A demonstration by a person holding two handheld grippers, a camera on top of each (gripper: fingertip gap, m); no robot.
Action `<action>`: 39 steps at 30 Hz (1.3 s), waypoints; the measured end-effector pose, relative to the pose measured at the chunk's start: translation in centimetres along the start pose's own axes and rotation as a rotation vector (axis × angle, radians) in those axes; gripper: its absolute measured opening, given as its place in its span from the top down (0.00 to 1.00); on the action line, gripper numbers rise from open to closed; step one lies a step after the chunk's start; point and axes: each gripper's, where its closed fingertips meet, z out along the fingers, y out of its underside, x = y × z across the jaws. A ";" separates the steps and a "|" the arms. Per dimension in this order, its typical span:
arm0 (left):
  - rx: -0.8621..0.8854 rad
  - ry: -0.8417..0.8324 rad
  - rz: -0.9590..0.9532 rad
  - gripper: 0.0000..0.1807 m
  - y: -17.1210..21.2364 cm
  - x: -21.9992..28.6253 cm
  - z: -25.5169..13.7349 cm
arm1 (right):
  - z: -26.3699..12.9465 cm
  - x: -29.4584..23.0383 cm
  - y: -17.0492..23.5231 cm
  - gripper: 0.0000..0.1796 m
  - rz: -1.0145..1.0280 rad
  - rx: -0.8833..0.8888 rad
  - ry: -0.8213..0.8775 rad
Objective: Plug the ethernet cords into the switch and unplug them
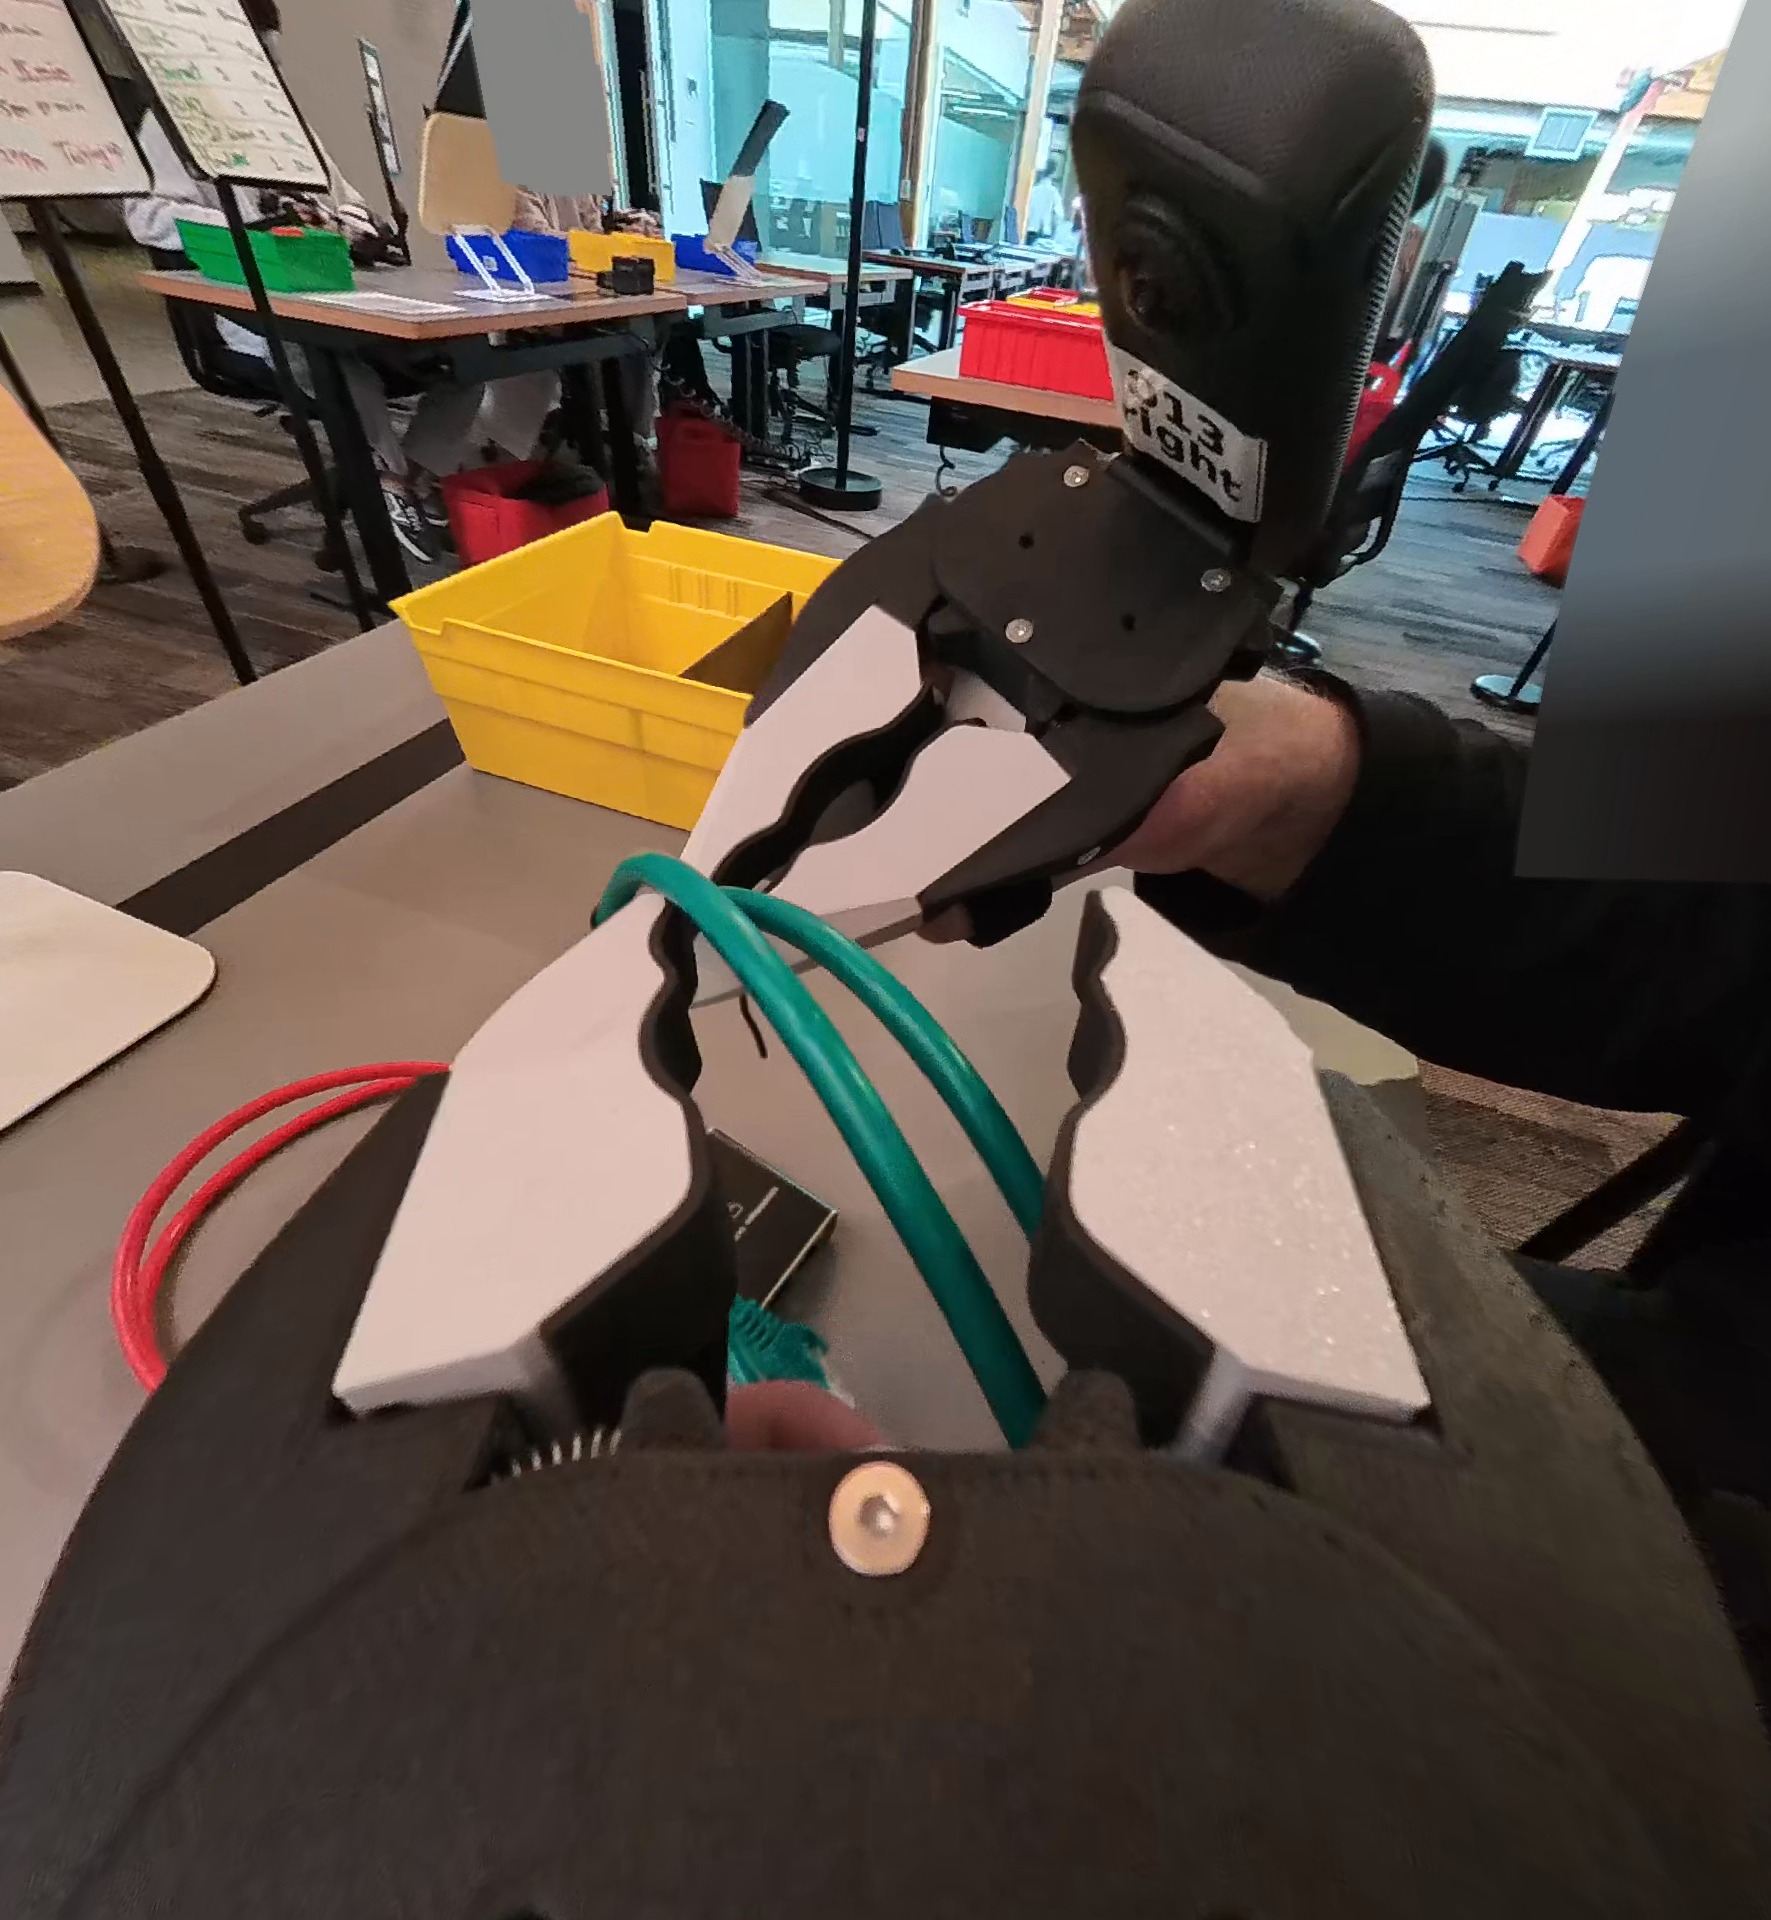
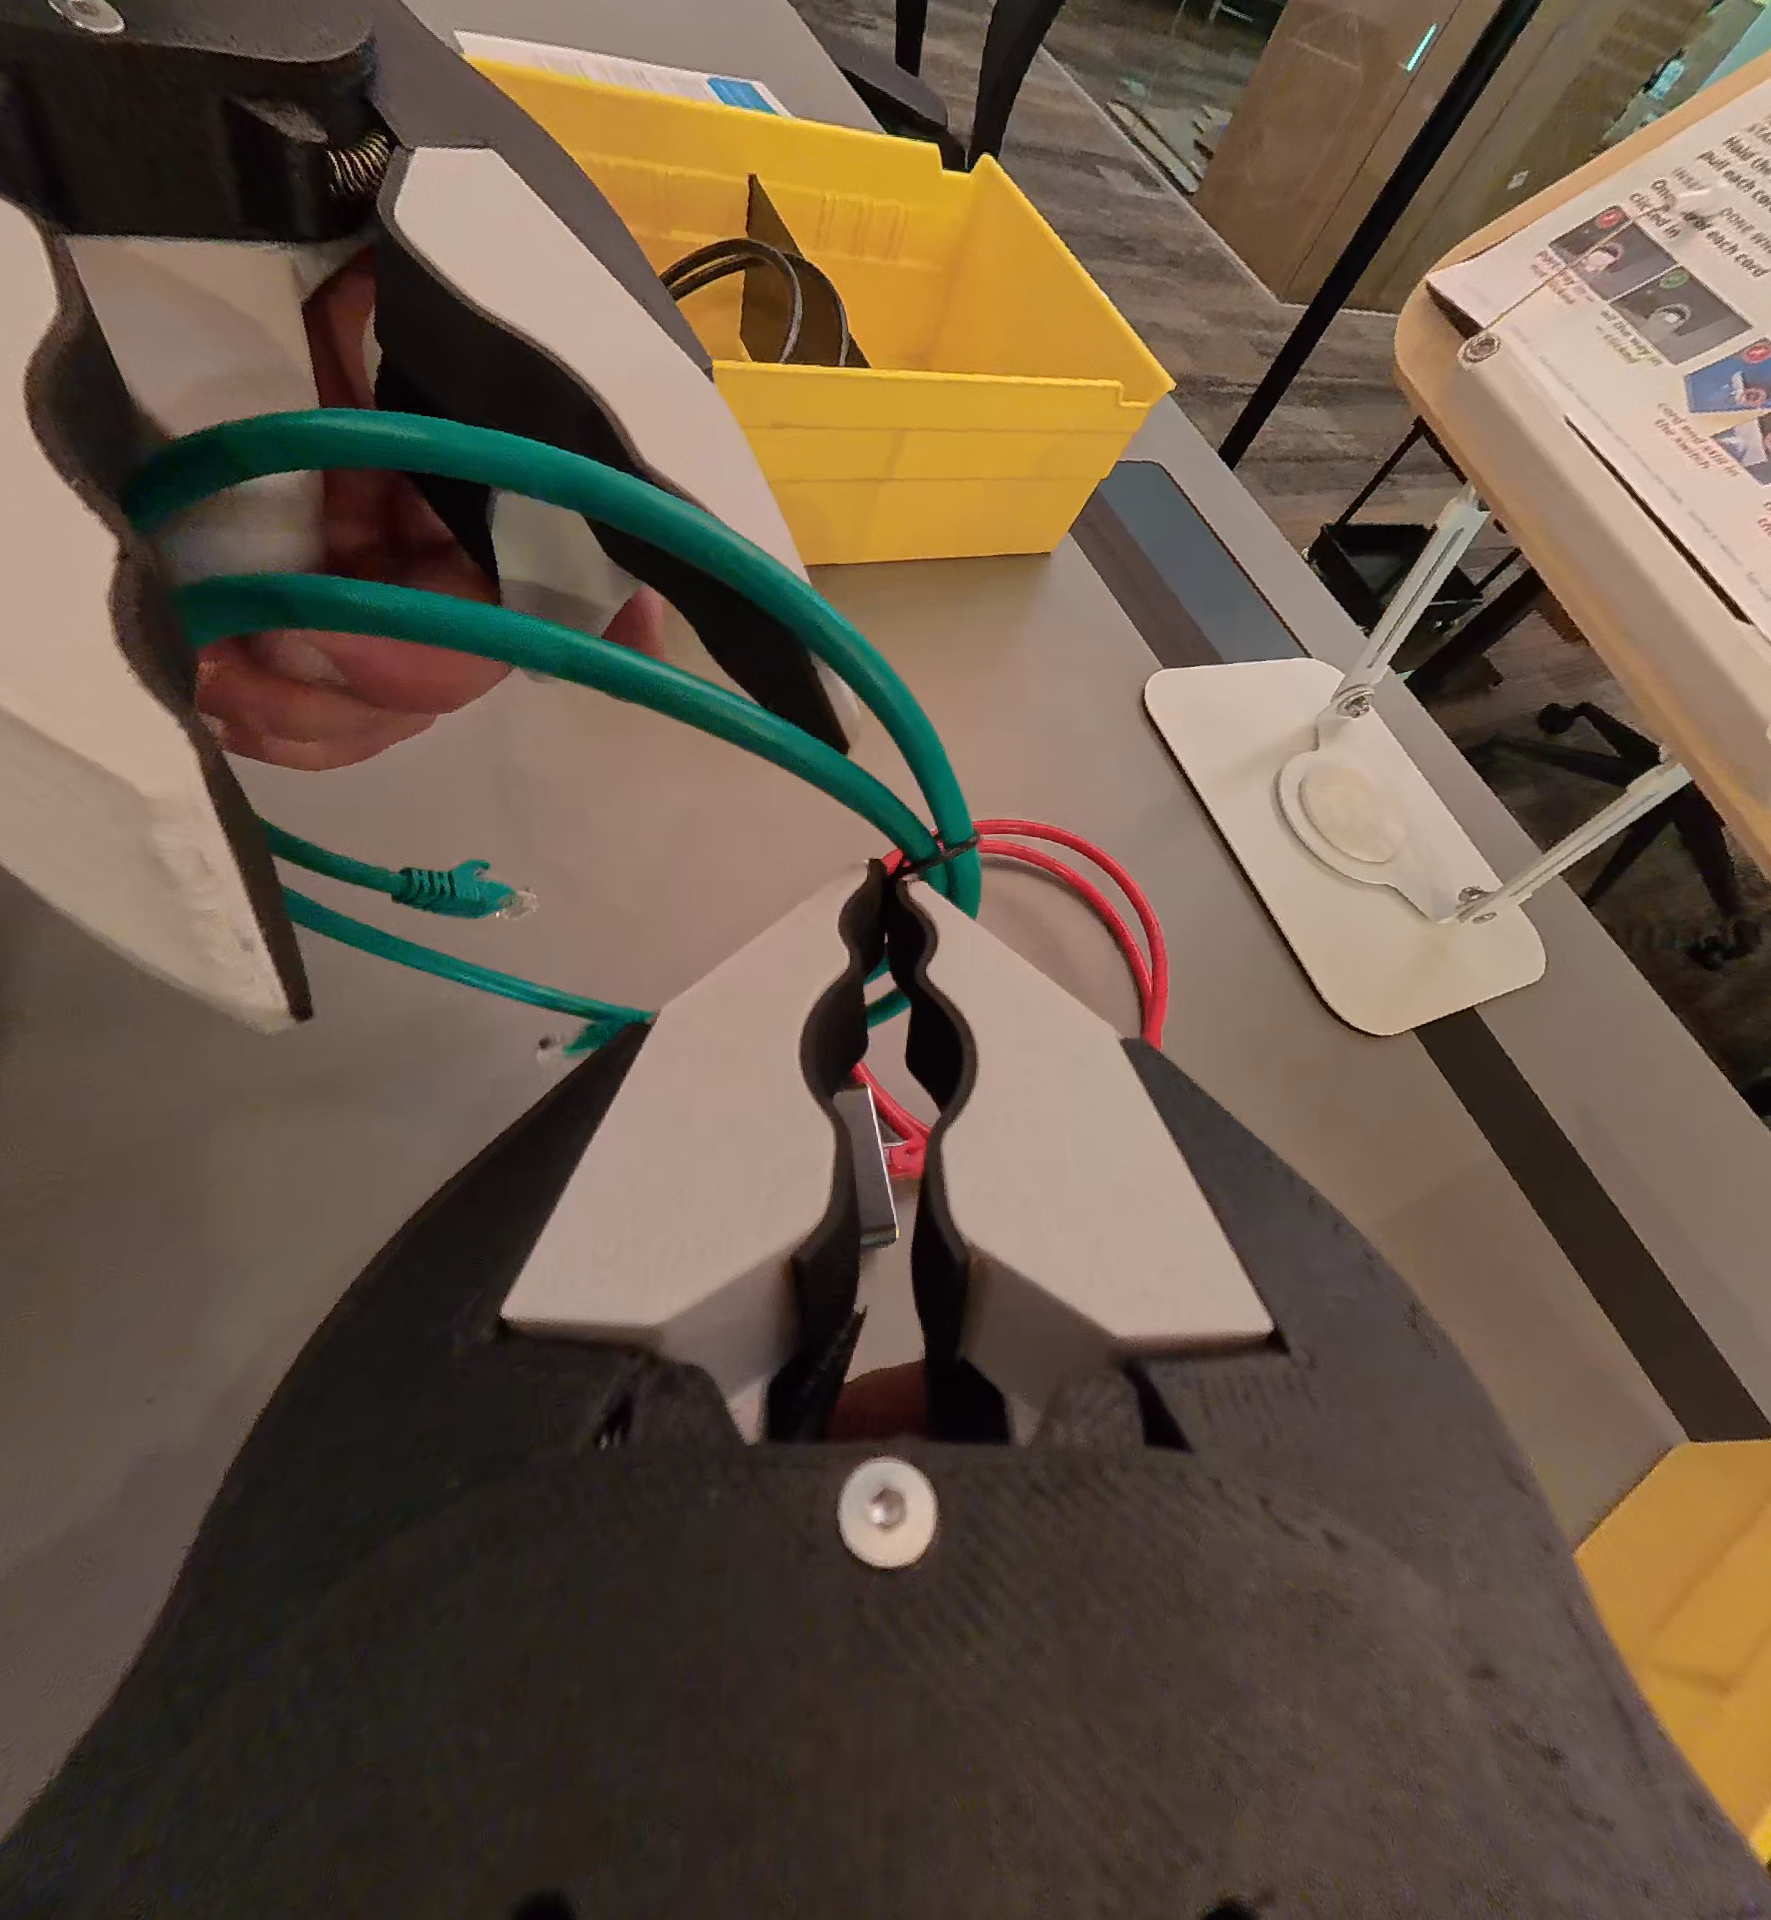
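A coiled green ethernet cord (image 1: 891, 1091) arches up off the grey table, bound by a black tie (image 2: 938, 854). My left gripper (image 1: 876, 925) is open, and the green loop passes between its fingers without being pinched. My right gripper (image 2: 886, 888) is shut at its tips on the green cord (image 2: 548, 644) at the tie; it also shows in the left wrist view (image 1: 725, 883). Both green plugs (image 2: 465, 894) hang free. The black switch (image 1: 777, 1205) lies under my left gripper. A red cord (image 1: 185, 1195) lies coiled beside it and shows in the right wrist view (image 2: 1120, 914).
A yellow bin (image 1: 569, 665) stands at the back of the table and holds black cords (image 2: 756, 291). A white stand base (image 2: 1348, 831) sits near the table's edge, under a tilted instruction board (image 2: 1691, 416). Other desks, bins and chairs stand beyond. Between my right fingertips and the black switch (image 1: 777, 1205) there is roughly 12 cm.
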 end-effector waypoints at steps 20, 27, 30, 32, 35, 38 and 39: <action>-0.025 -0.304 0.655 0.67 -1.3 -3.6 -4.3 | -0.4 -1.0 -0.4 1.00 0.028 0.054 -0.107; -0.194 -0.360 1.210 0.62 -0.2 -4.0 -3.9 | -1.8 -1.7 -1.0 1.00 0.081 0.114 -0.230; -0.201 -0.448 1.275 0.59 -1.3 -5.9 -4.5 | -2.6 -1.7 -1.5 1.00 0.103 0.147 -0.268; -0.186 -0.486 1.362 0.53 -1.7 -5.5 -3.6 | -2.9 -1.8 -1.8 1.00 0.116 0.163 -0.290; -0.121 -0.456 1.502 0.46 -1.4 -2.9 -1.6 | -3.2 -2.3 -2.1 1.00 0.135 0.180 -0.334; -0.030 -0.343 1.586 0.61 -1.0 0.6 -0.6 | -3.3 -2.6 -1.9 1.00 0.144 0.181 -0.366; -0.022 -0.323 1.603 0.67 -1.0 1.4 -0.4 | -3.4 -2.8 -1.9 1.00 0.148 0.184 -0.379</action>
